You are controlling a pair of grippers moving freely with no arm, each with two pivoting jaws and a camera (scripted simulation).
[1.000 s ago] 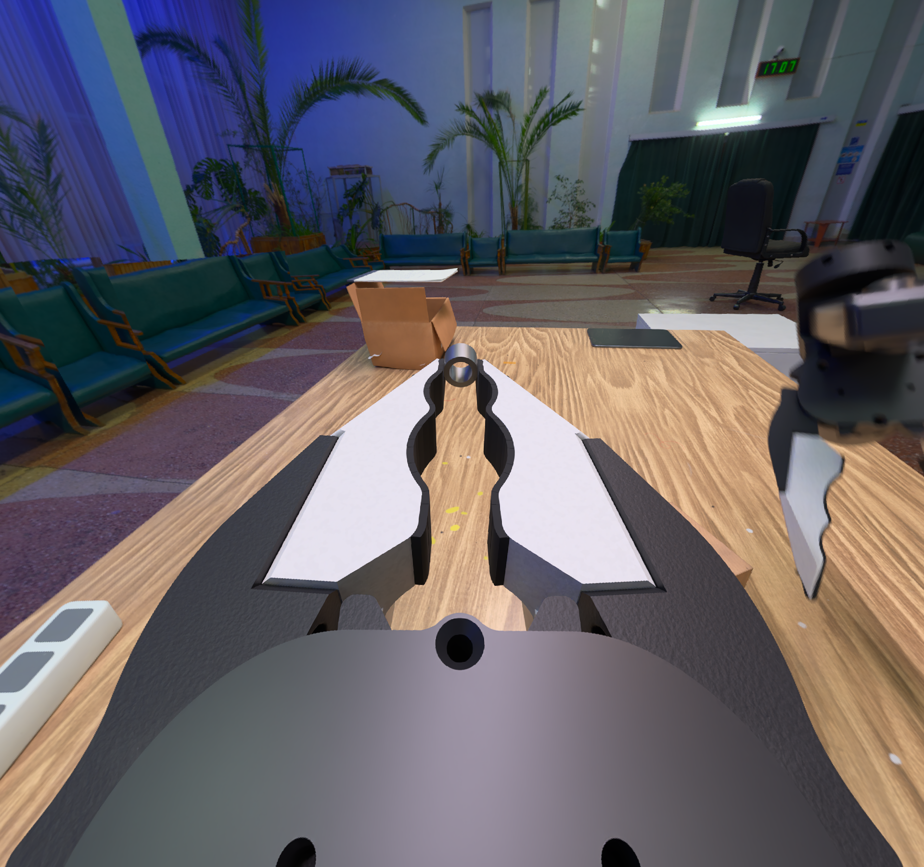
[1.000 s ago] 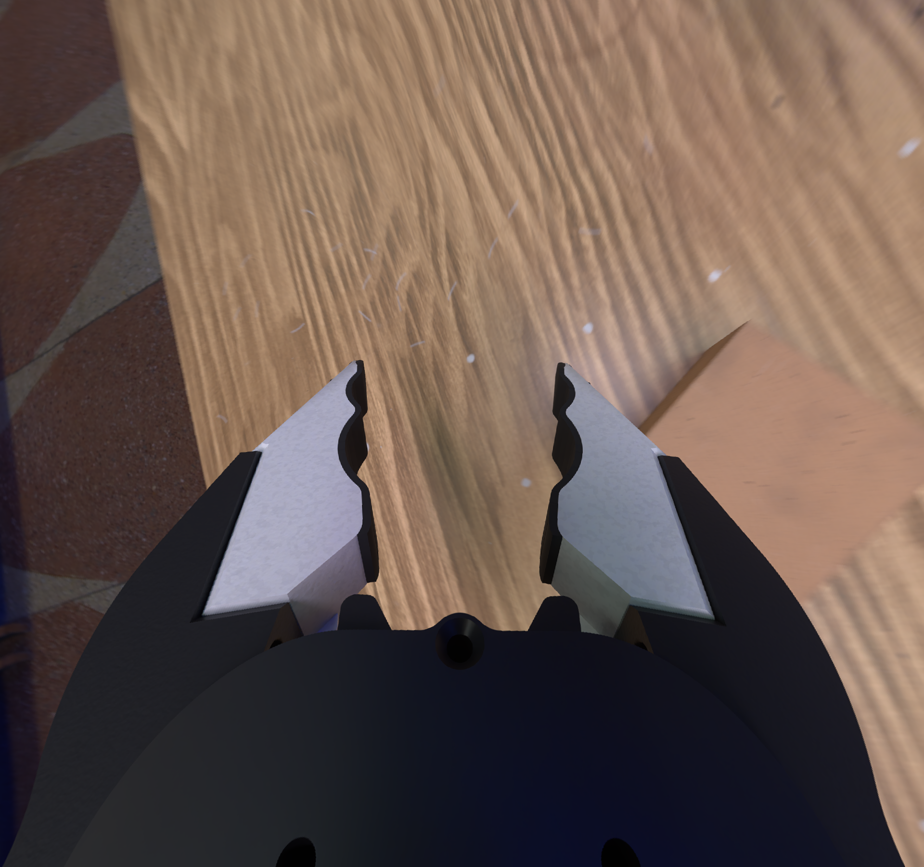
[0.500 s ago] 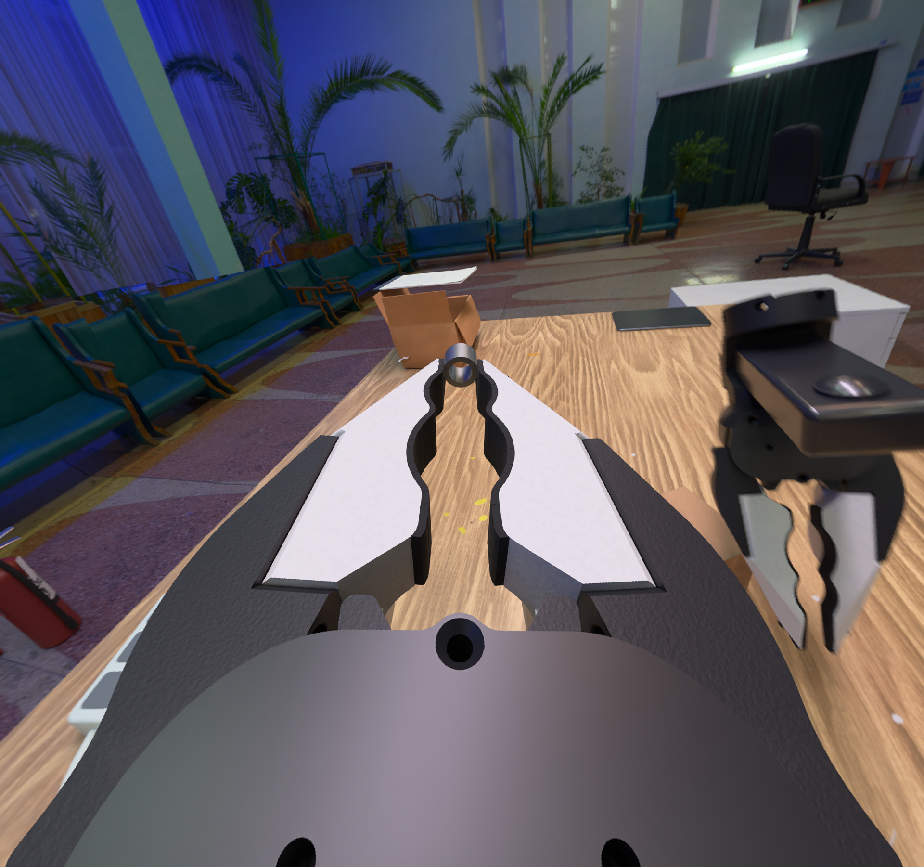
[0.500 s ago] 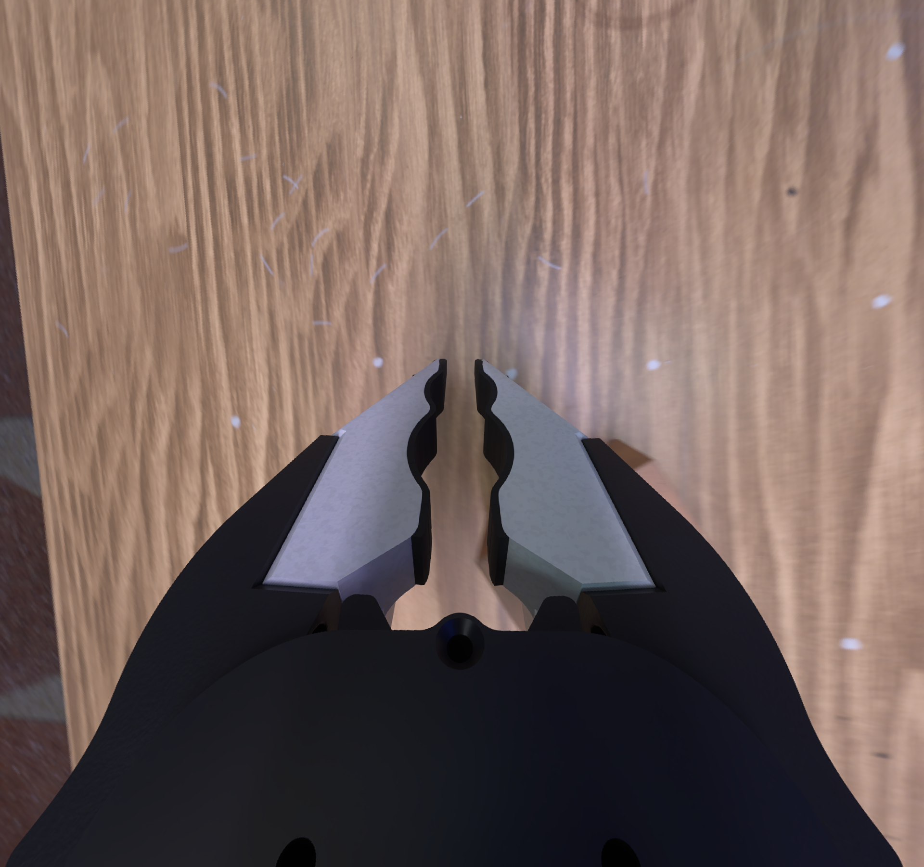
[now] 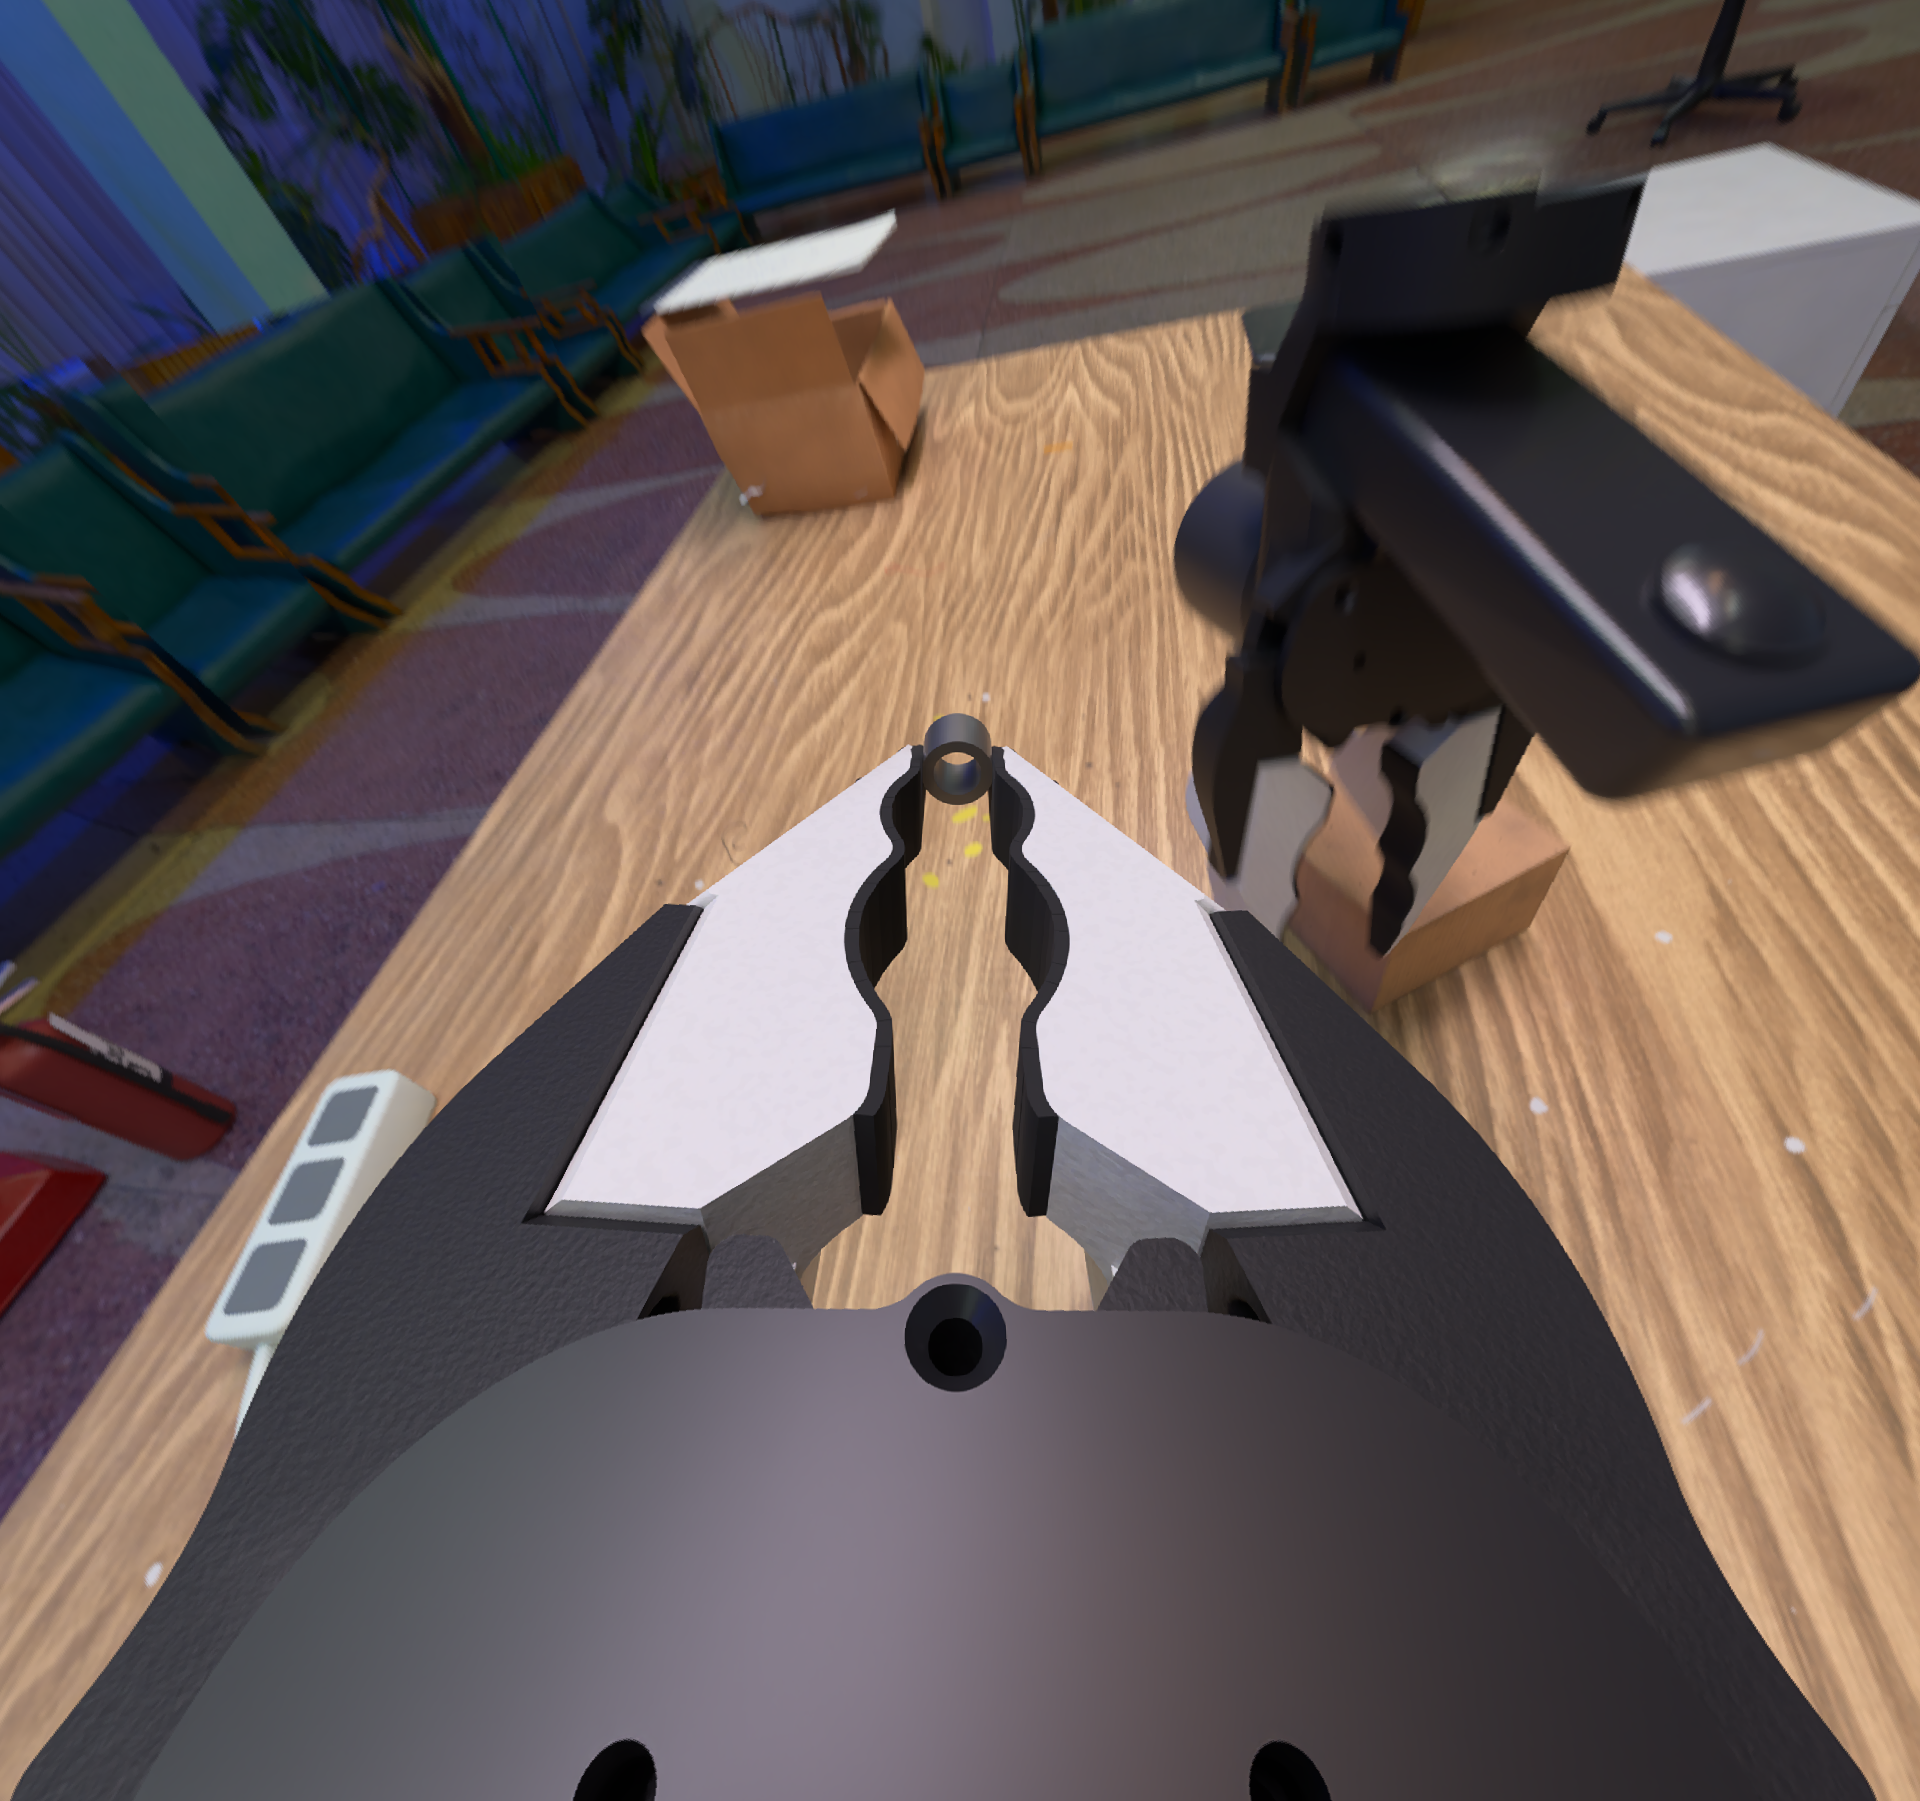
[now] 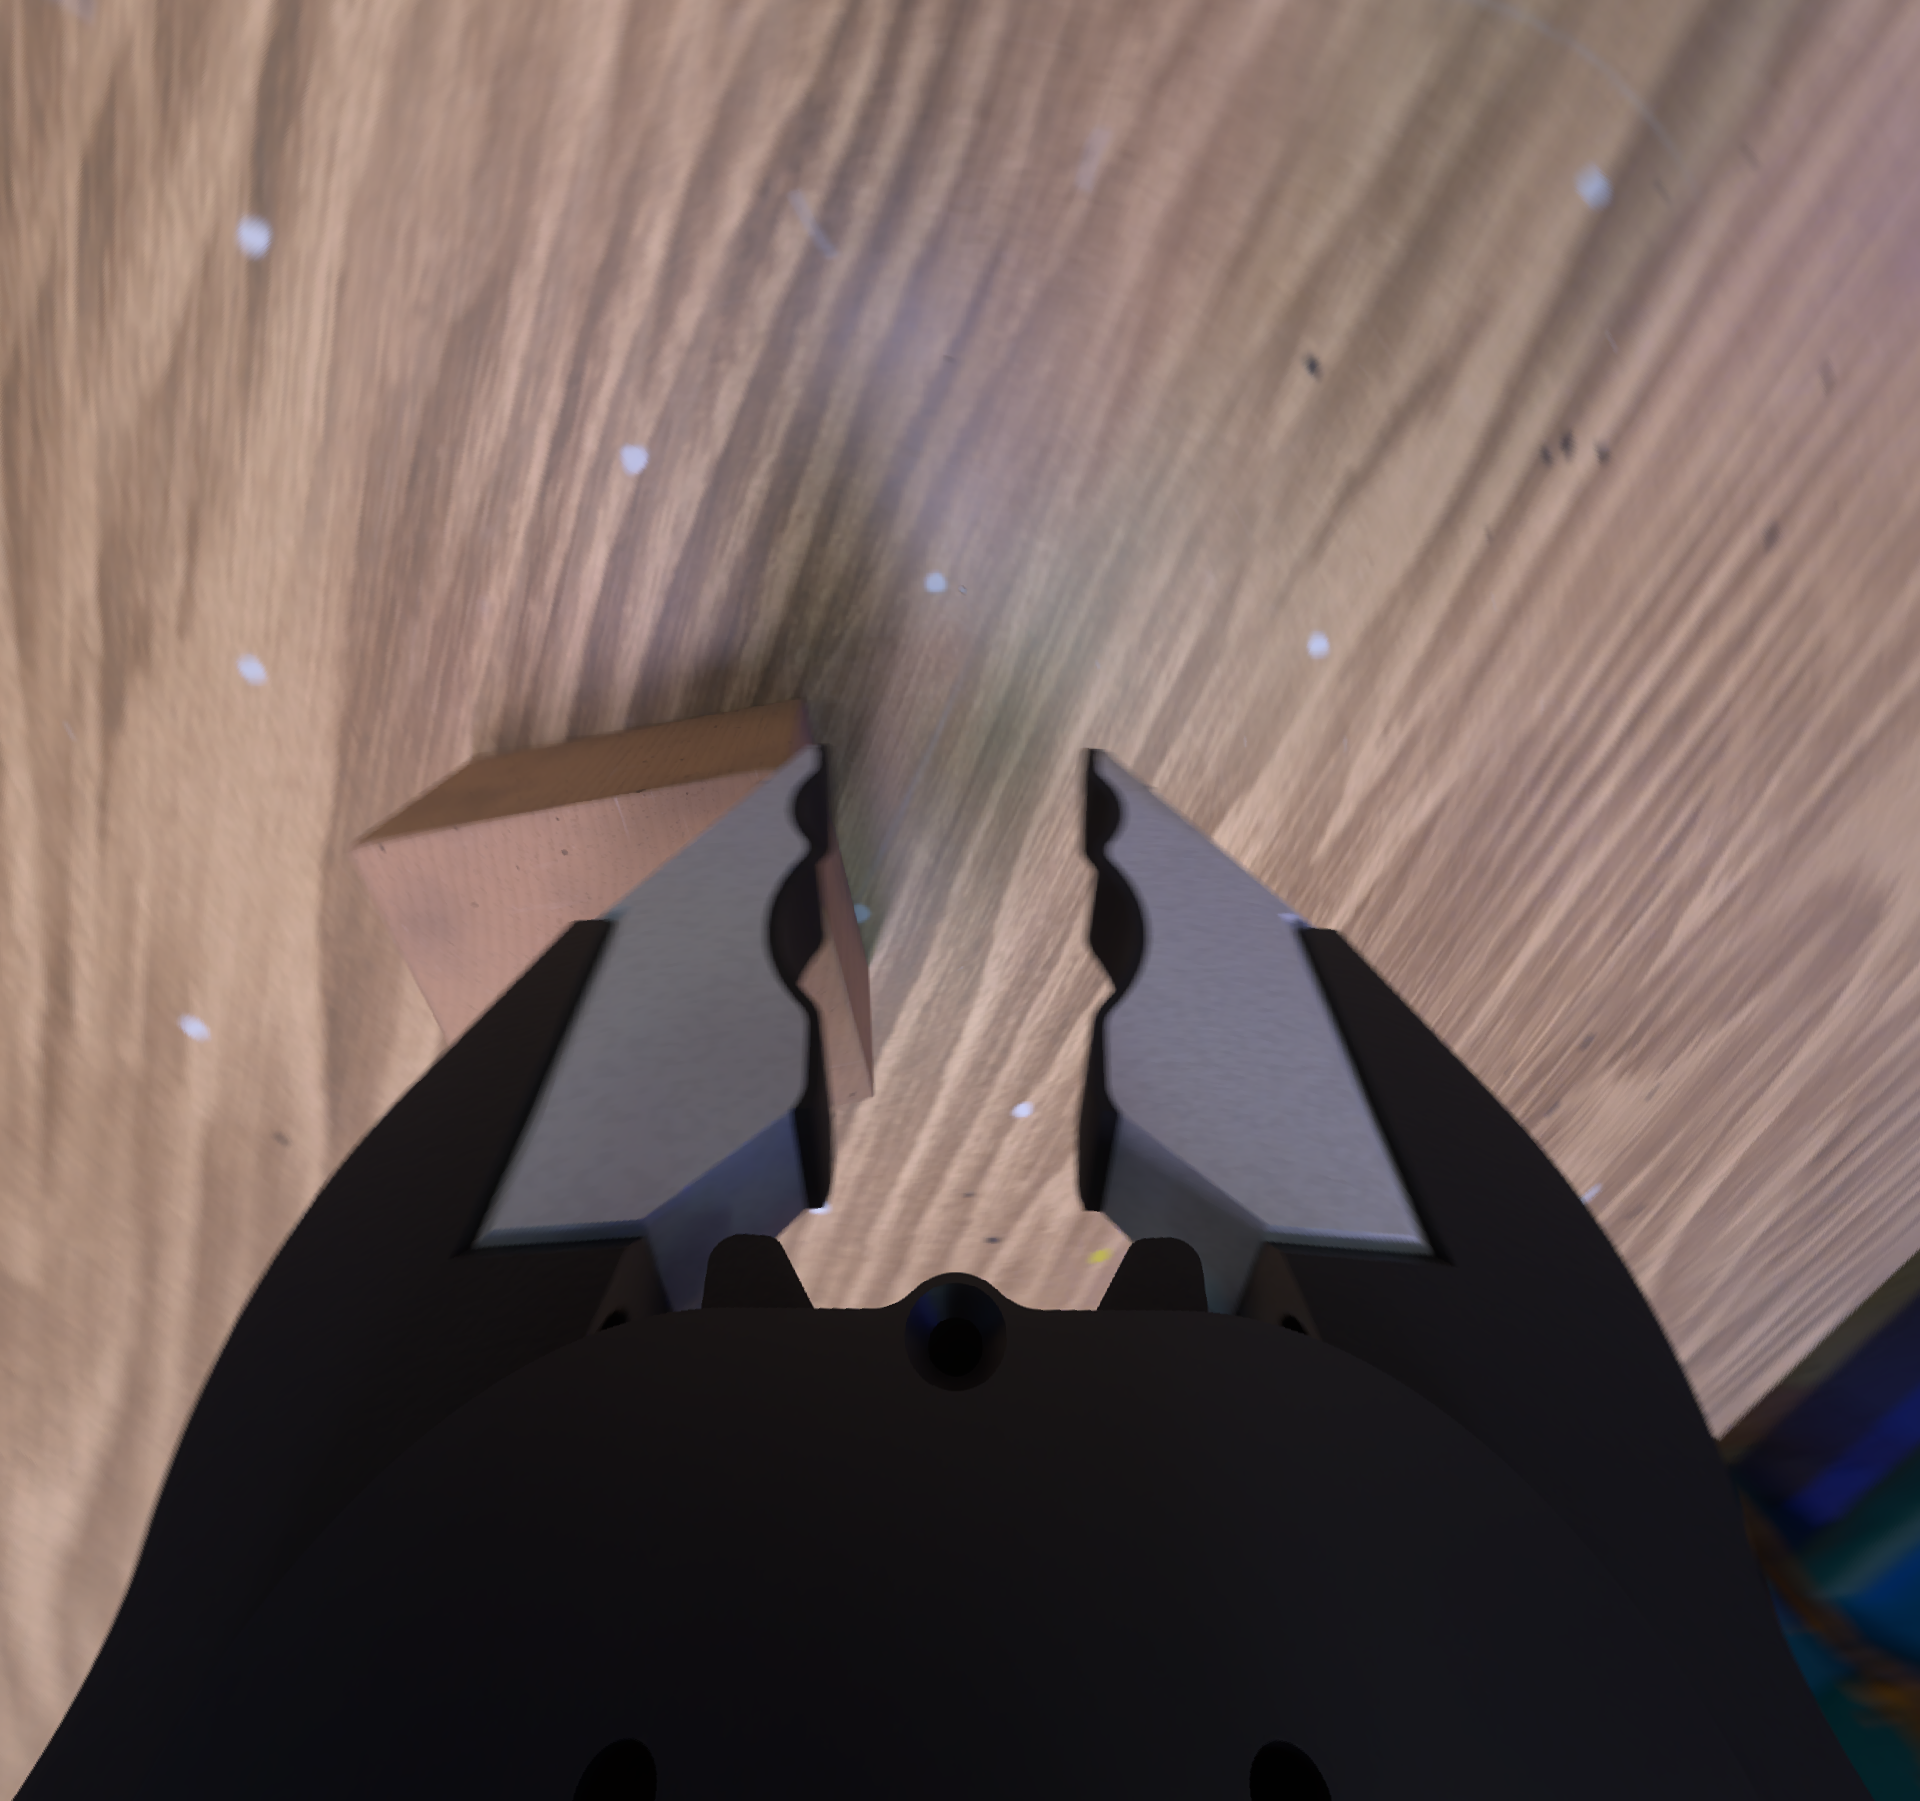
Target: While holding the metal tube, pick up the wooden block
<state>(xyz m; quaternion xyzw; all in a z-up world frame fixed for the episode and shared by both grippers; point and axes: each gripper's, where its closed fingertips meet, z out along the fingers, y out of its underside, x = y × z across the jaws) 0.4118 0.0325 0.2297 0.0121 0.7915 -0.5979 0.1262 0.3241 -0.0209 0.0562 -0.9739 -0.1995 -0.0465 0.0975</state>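
Observation:
My left gripper [image 5: 956, 785] is shut on a short grey metal tube [image 5: 956, 770], pinched end-on at its fingertips above the wooden table [image 5: 883, 588]. The wooden block [image 5: 1475, 894] lies on the table to the right. My right gripper [image 5: 1325, 930] hangs over it, pointing down, its jaws apart. In the right wrist view the right gripper [image 6: 956, 764] is open and empty. The block [image 6: 520, 847] sits to the left under the left finger [image 6: 675, 1003], and only its edge shows in the gap. I cannot tell whether that finger touches the block.
An open cardboard box [image 5: 800, 401] stands at the table's far left edge. A white power strip [image 5: 312, 1201] lies at the near left edge. A white box [image 5: 1766, 265] stands far right. The table edge [image 6: 1787, 1377] shows at the lower right.
My right gripper has opened from nearly shut and swung so the block now shows by its left finger. The left view has tilted downward, with the tube still held.

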